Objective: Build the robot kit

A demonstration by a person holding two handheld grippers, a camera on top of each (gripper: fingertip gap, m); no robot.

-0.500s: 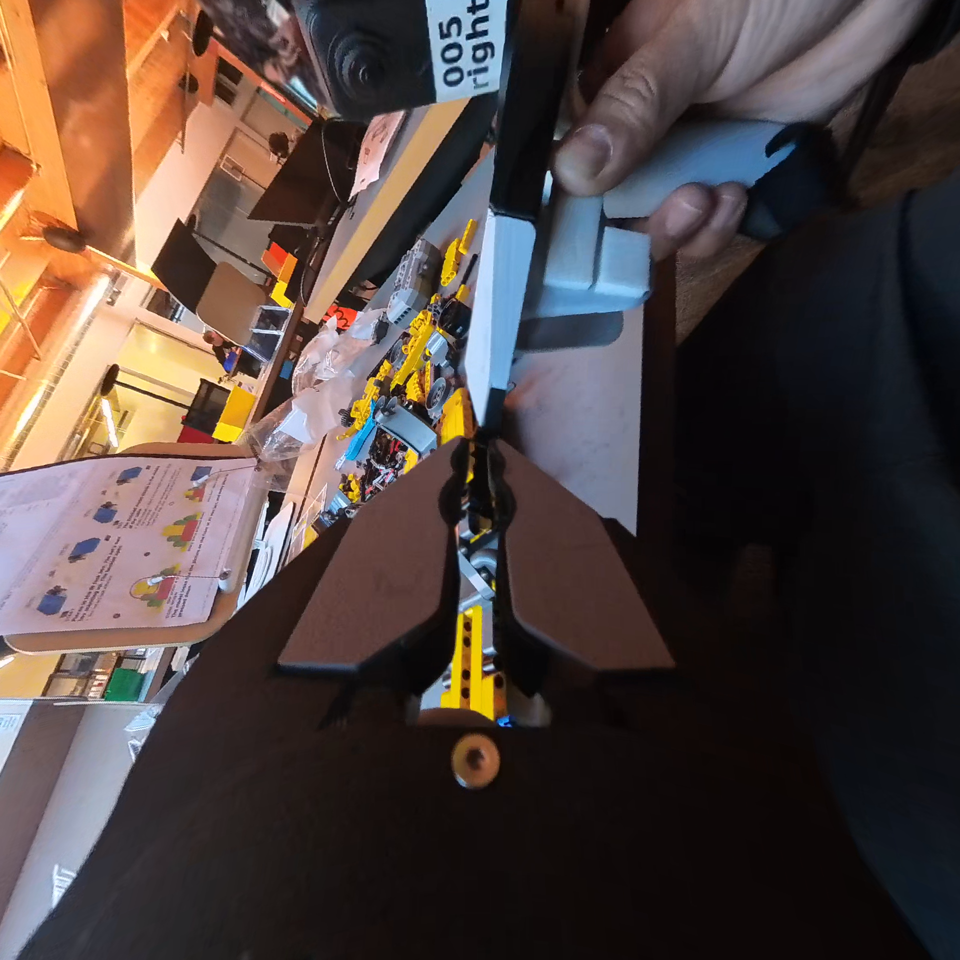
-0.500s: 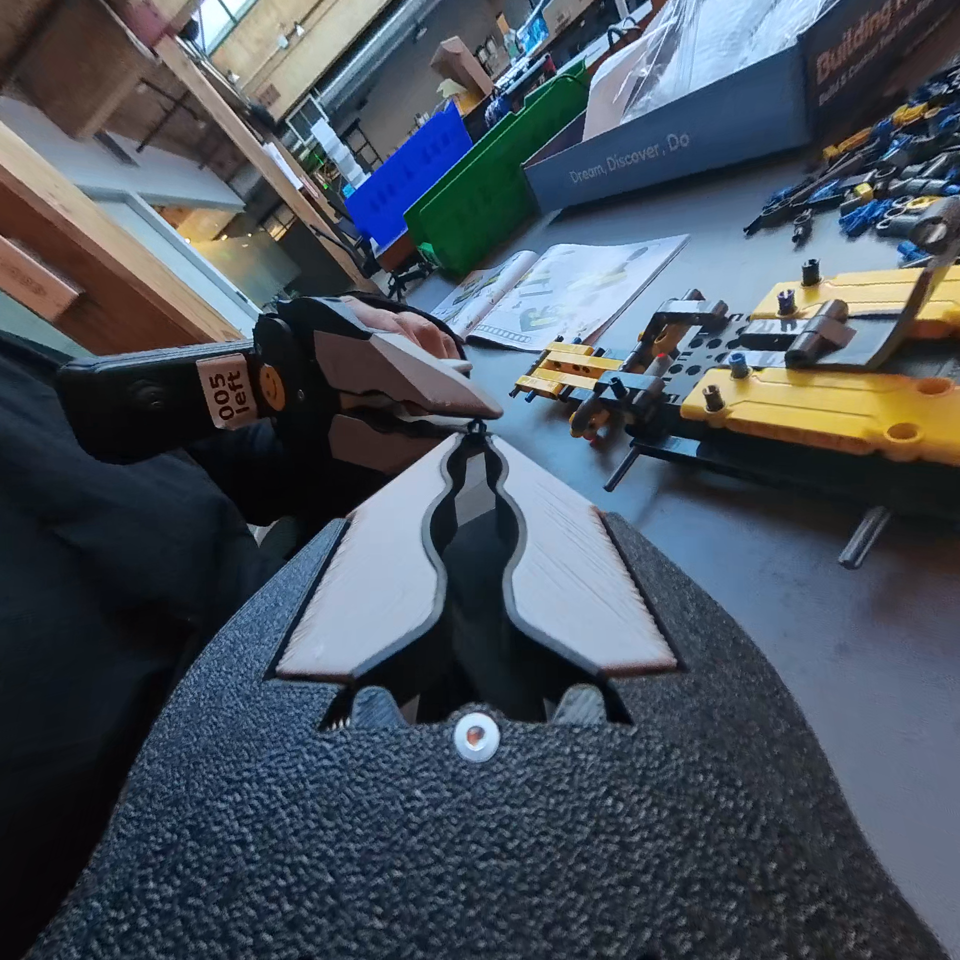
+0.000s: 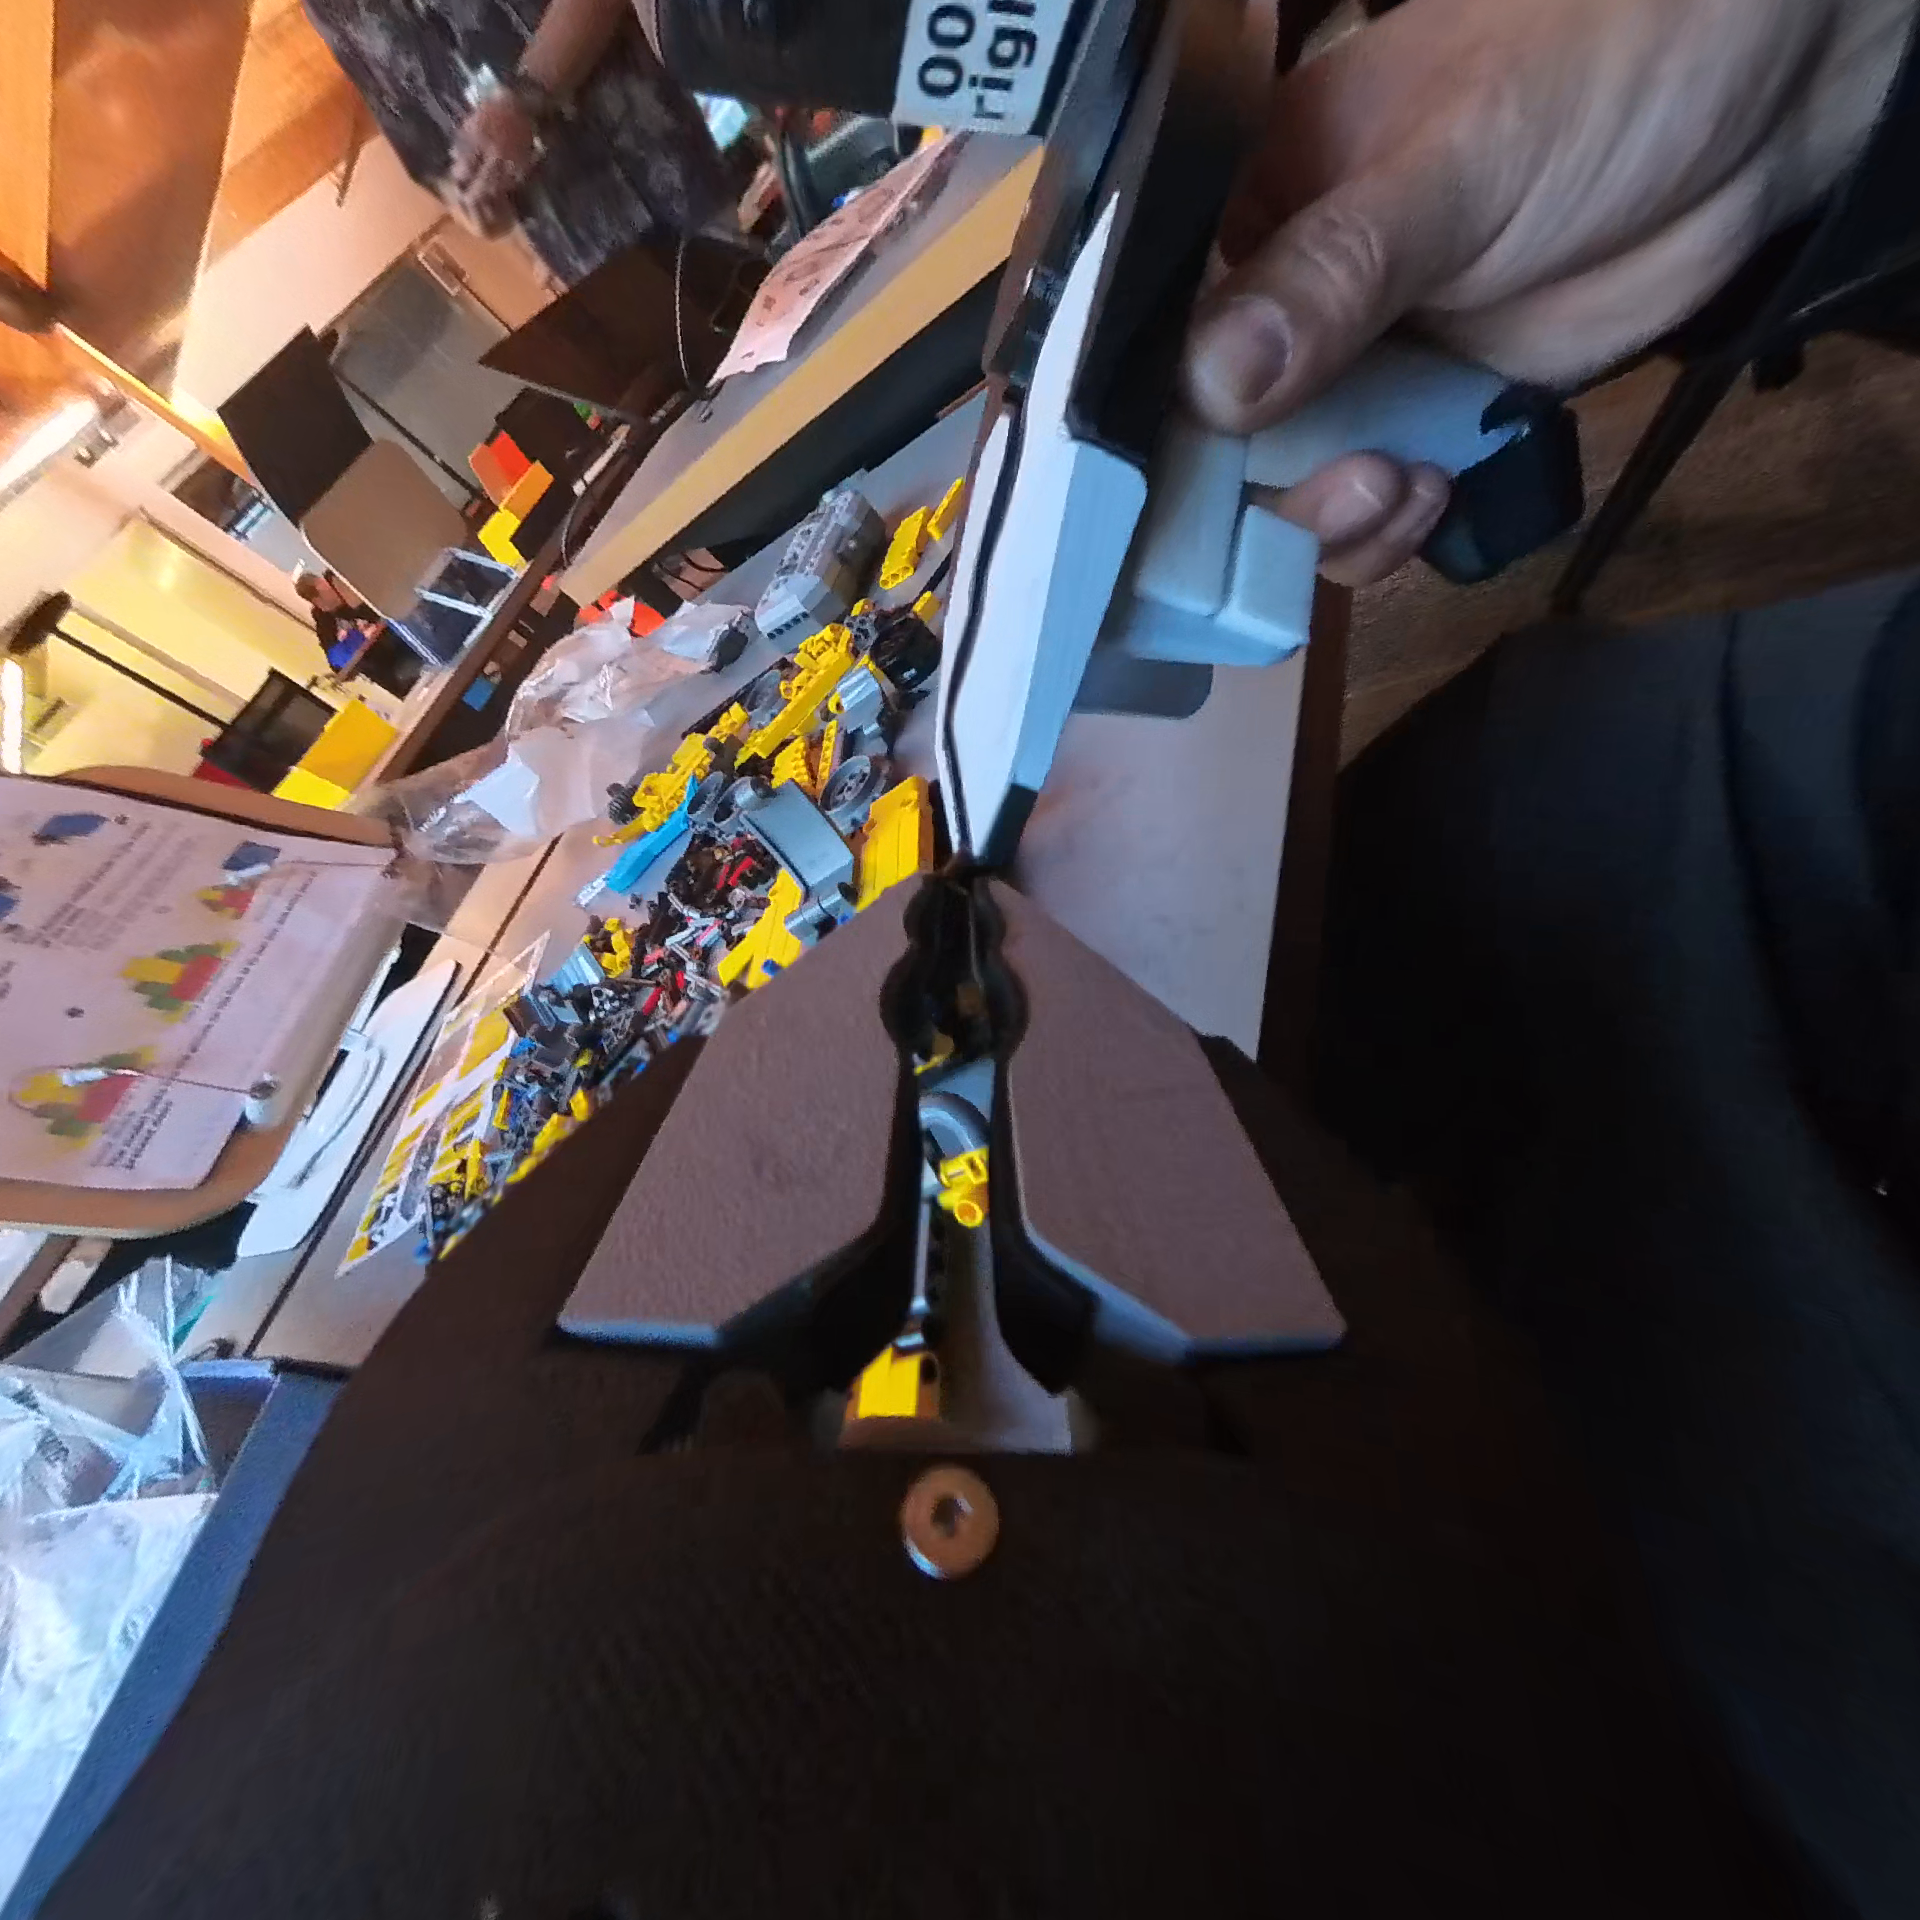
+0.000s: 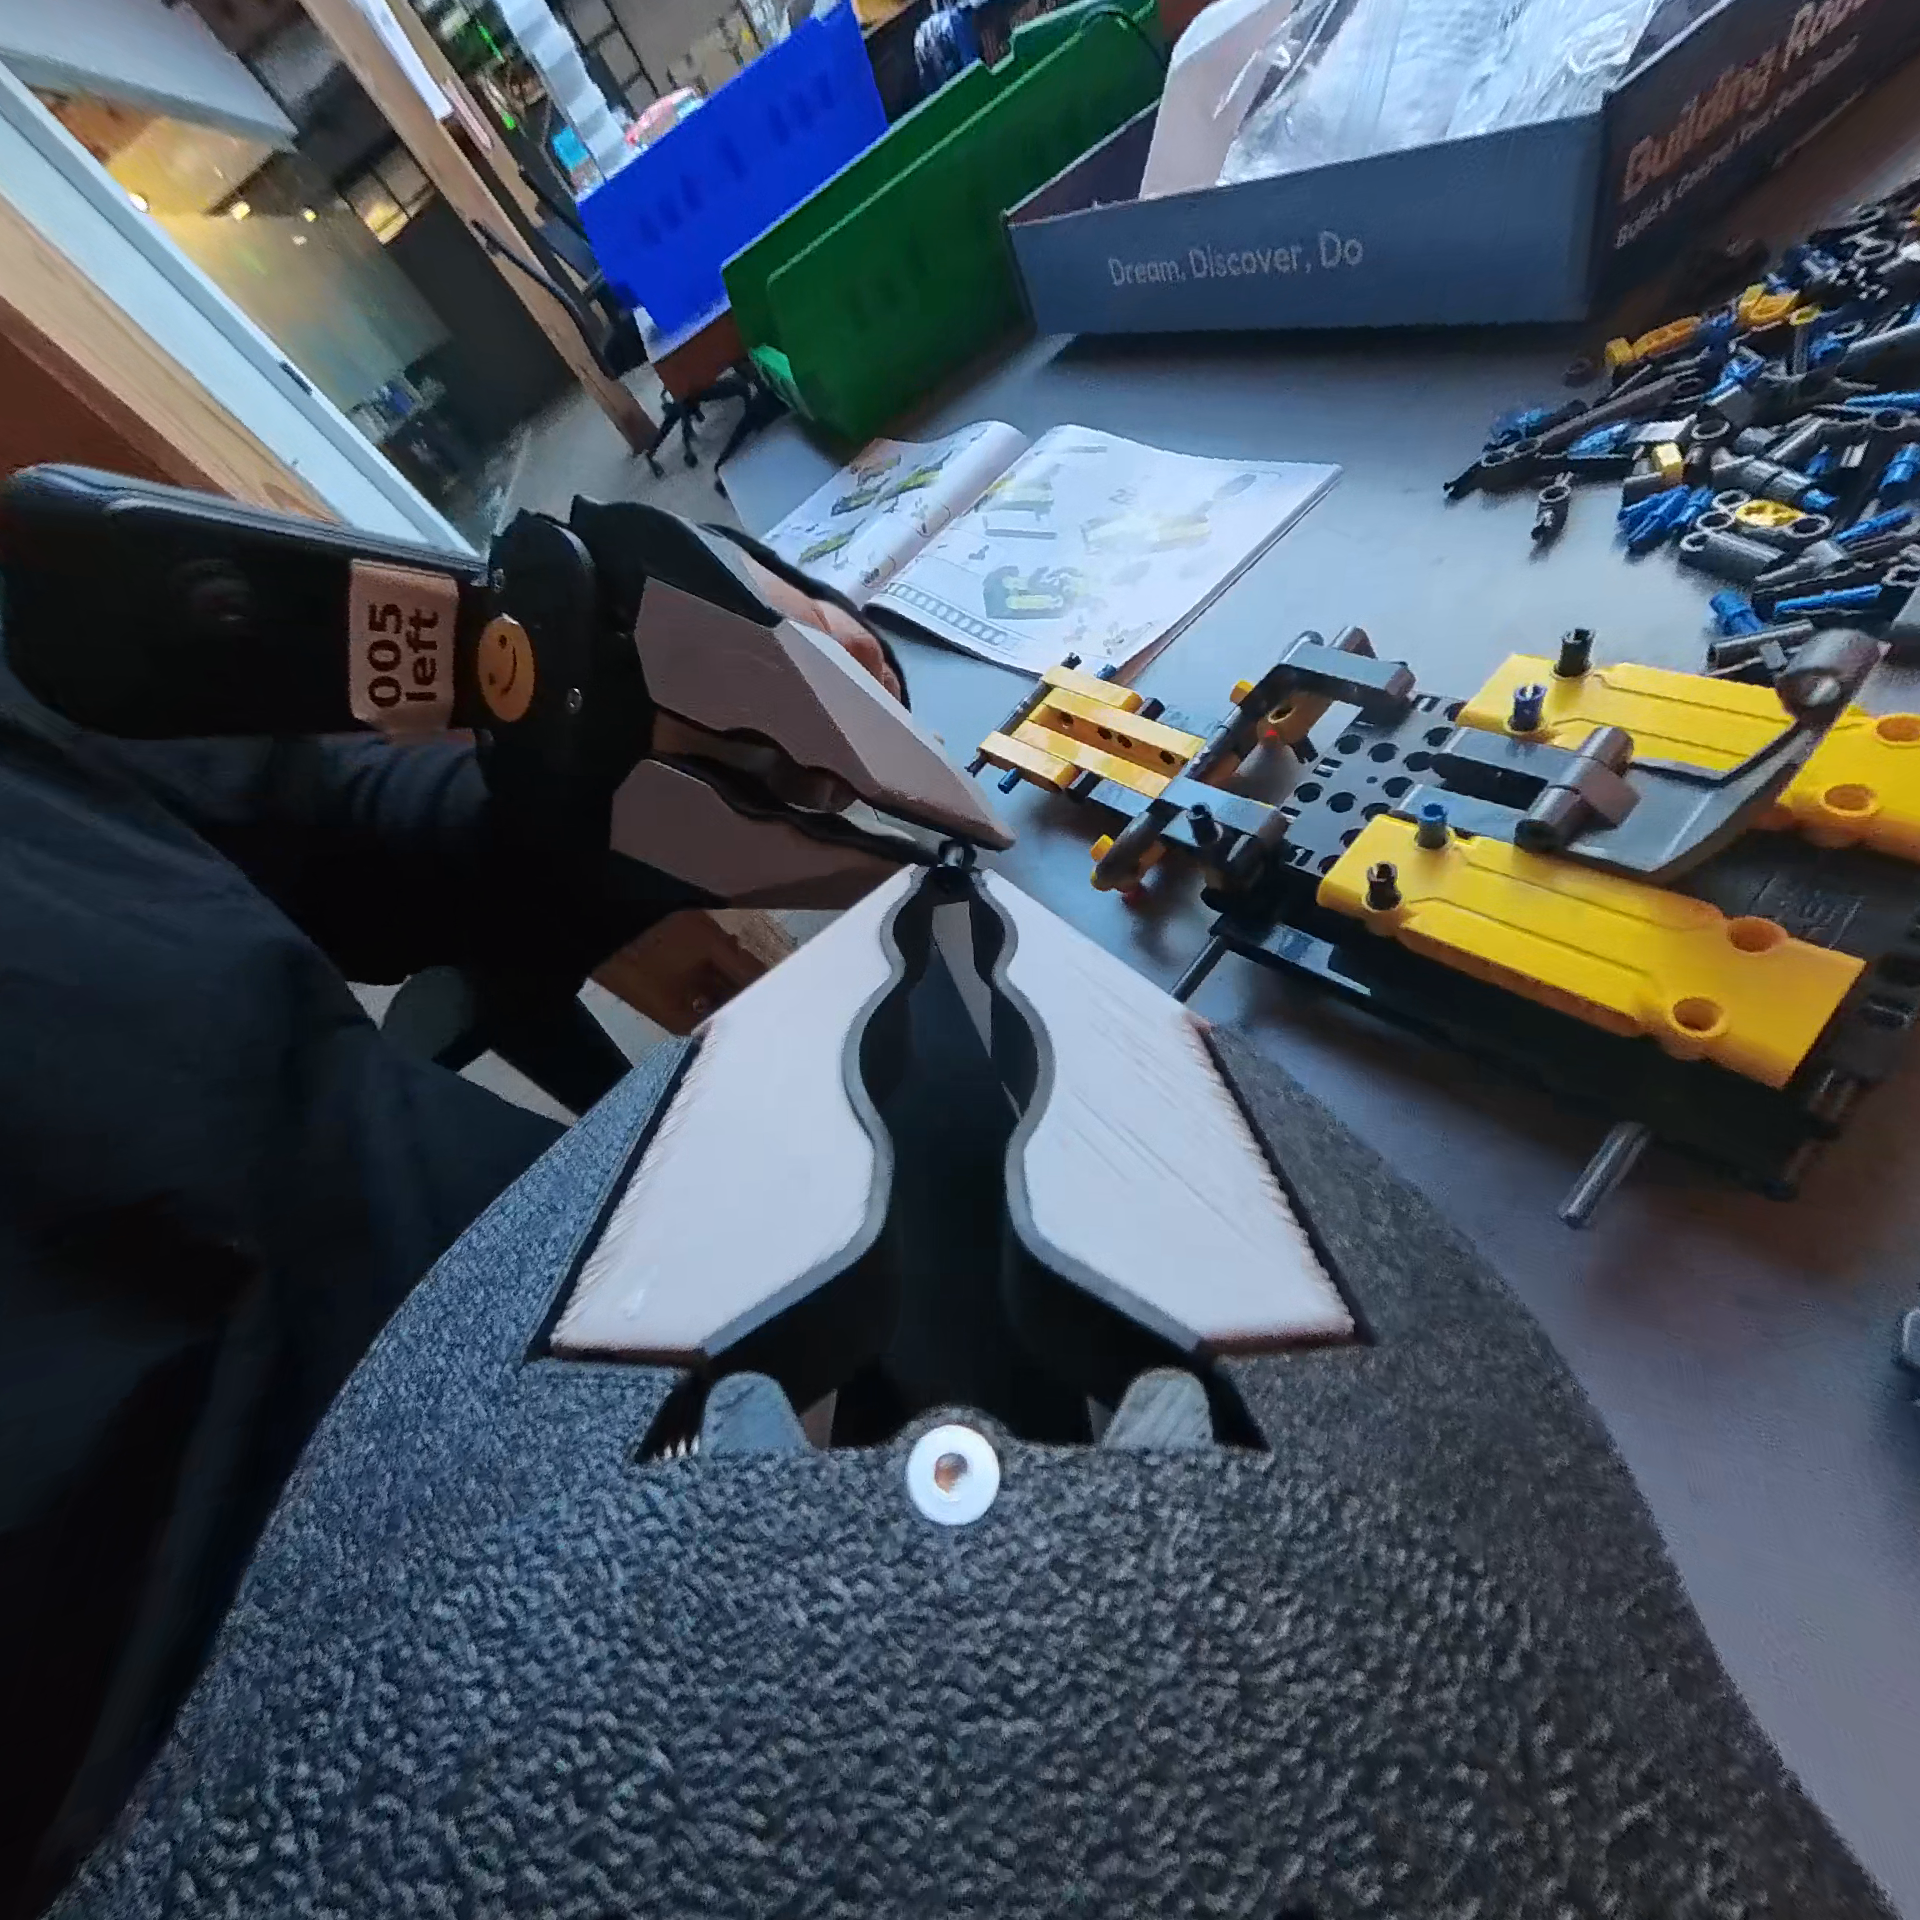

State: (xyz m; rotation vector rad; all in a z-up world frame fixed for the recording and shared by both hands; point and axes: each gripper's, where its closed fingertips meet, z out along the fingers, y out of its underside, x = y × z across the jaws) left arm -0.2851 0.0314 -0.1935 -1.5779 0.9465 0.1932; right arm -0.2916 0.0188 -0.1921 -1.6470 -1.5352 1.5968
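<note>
Both grippers have closed in tip to tip. Right gripper (image 4: 951, 873) is pinched on a small black pin (image 4: 952, 854); left gripper (image 4: 971, 831), fingers together, touches it at 12 o'clock. Yellow-black assembly (image 4: 1507, 862) lies at 2 o'clock, bare table (image 4: 1558, 1403) beside.

Left gripper (image 4: 961, 840) and right gripper (image 4: 948, 871) met tip to tip, both closed; right hand (image 3: 1538, 239) squeezed its trigger
</note>
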